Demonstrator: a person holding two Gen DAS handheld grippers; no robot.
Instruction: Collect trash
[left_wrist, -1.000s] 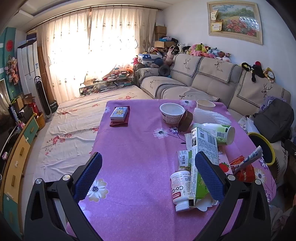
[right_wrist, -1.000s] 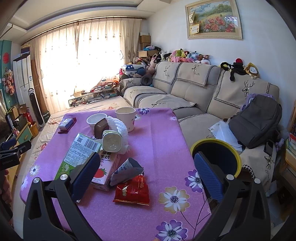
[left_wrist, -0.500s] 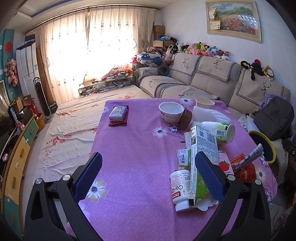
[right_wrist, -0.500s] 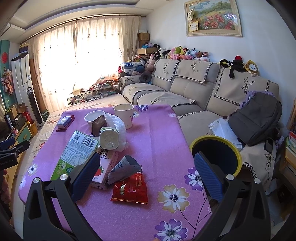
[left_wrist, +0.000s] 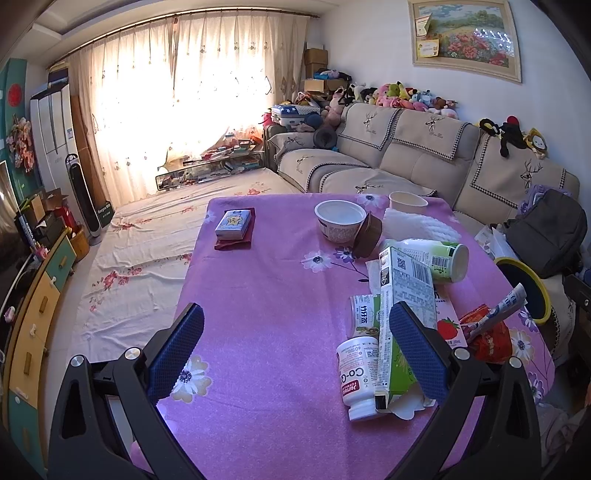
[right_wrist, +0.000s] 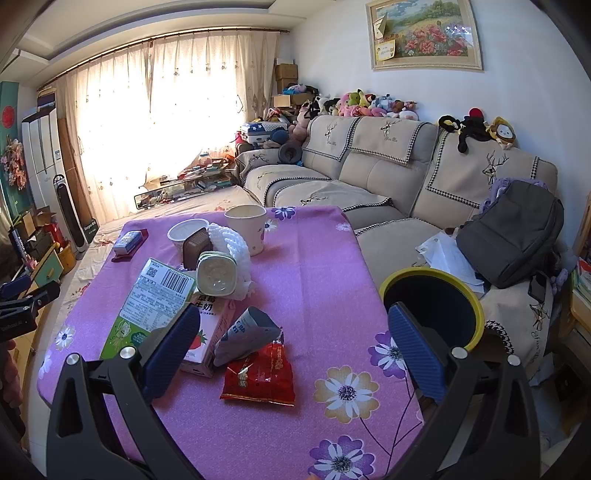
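Observation:
Trash lies on a purple flowered tablecloth (left_wrist: 266, 295): a green carton (left_wrist: 397, 306), a white pill bottle (left_wrist: 356, 373), a strawberry milk box (right_wrist: 208, 332), a red snack packet (right_wrist: 260, 374), a crumpled grey tube (right_wrist: 243, 334), a lying yogurt cup (right_wrist: 217, 273), a white bowl (left_wrist: 340, 218) and a paper cup (right_wrist: 245, 227). A yellow-rimmed dark bin (right_wrist: 432, 306) stands at the table's right edge. My left gripper (left_wrist: 295, 347) is open and empty above the near table, left of the carton. My right gripper (right_wrist: 291, 347) is open and empty above the red packet.
A small card box on a dark red cloth (left_wrist: 233, 227) lies at the far left of the table. A beige sofa (right_wrist: 369, 177) with a grey backpack (right_wrist: 513, 236) and papers runs behind and right. A low cabinet (left_wrist: 33, 314) lines the left wall.
Both grippers have drifted slightly, the views shifting a little; they stay open. Nothing on the table has moved.

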